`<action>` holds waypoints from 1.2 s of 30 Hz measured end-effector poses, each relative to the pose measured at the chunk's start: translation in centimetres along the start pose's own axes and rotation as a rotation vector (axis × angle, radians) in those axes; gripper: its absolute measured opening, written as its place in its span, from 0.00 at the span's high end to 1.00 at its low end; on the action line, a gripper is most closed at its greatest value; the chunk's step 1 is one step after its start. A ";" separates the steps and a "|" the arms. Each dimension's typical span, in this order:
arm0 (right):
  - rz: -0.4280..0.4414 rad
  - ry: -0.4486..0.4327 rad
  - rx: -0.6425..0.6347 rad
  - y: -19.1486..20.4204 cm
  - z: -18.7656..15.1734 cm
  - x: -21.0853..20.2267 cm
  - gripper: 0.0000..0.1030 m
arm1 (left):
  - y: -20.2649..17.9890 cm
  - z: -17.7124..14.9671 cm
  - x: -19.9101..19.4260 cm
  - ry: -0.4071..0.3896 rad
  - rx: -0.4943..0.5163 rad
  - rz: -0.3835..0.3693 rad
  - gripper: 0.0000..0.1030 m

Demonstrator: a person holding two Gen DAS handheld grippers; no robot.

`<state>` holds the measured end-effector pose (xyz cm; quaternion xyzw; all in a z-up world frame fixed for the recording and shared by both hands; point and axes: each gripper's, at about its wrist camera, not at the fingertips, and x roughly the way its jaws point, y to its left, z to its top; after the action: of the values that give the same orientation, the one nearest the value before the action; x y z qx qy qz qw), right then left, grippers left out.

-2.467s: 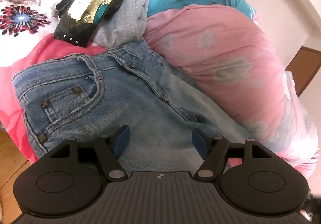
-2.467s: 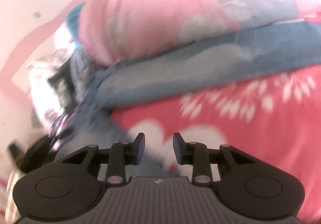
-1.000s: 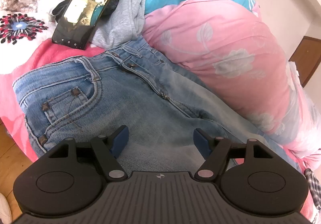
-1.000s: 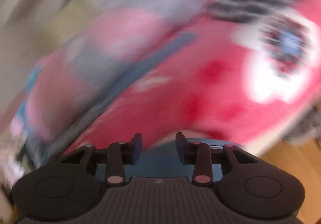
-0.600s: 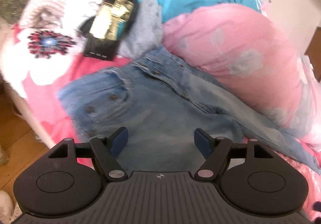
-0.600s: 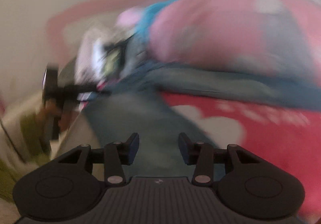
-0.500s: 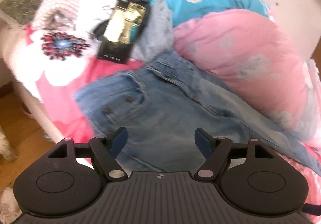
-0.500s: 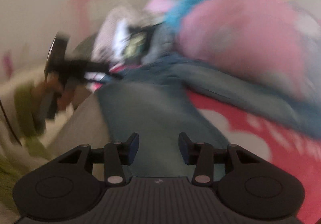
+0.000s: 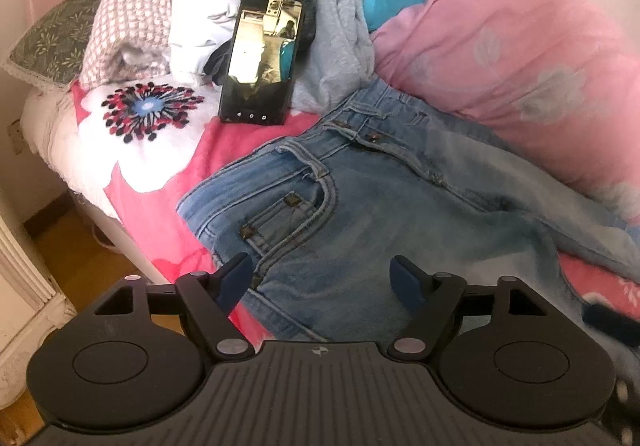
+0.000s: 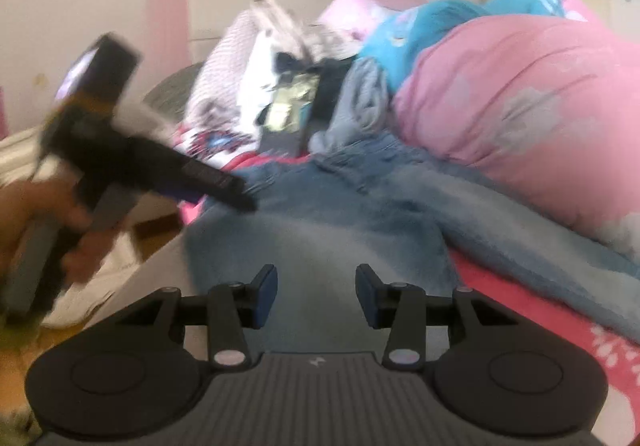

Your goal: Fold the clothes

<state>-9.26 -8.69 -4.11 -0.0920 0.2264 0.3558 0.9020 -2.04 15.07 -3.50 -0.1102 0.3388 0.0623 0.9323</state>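
The jeans (image 9: 360,206) lay spread flat, unfolded, on the bed (image 9: 132,150); left gripper (image 9: 324,280) and right gripper (image 10: 316,292) both hung empty, jaws apart.

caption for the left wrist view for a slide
Open left gripper hovers over blue jeans spread on a floral bedspread.

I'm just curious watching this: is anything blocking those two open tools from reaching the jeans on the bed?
Nothing visible does. The left tool and right tool hang open directly over bare denim of the jeans.
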 end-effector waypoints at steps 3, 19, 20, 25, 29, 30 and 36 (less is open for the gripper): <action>0.003 -0.004 0.061 -0.6 1.1 2.1 0.56 | -0.1 -0.1 0.4 0.006 -0.001 -0.008 0.11; 0.139 0.163 -0.015 2.1 -3.1 -1.2 0.54 | -0.1 0.2 1.0 0.034 0.009 0.016 0.03; 0.129 0.157 -0.055 2.6 -3.2 -1.6 0.54 | -0.3 0.2 1.0 0.035 0.019 0.021 0.03; 0.040 0.142 -0.291 5.4 -4.2 -2.1 0.51 | -1.1 0.4 1.0 0.045 0.044 0.053 0.02; -0.008 0.163 -0.372 6.5 -5.1 -1.3 0.51 | -1.6 0.6 1.0 0.055 0.056 0.078 0.02; -0.013 0.172 -0.385 6.6 -5.2 -1.1 0.51 | -1.7 0.6 1.0 0.057 0.058 0.084 0.02; -0.046 0.207 -0.427 7.1 -6.0 -0.2 0.54 | -2.3 0.8 0.9 0.067 0.079 0.120 0.01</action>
<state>-16.27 -5.62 -9.38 -0.3216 0.2350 0.3637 0.8420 -0.40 13.05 -3.08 -0.0549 0.3779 0.1008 0.9187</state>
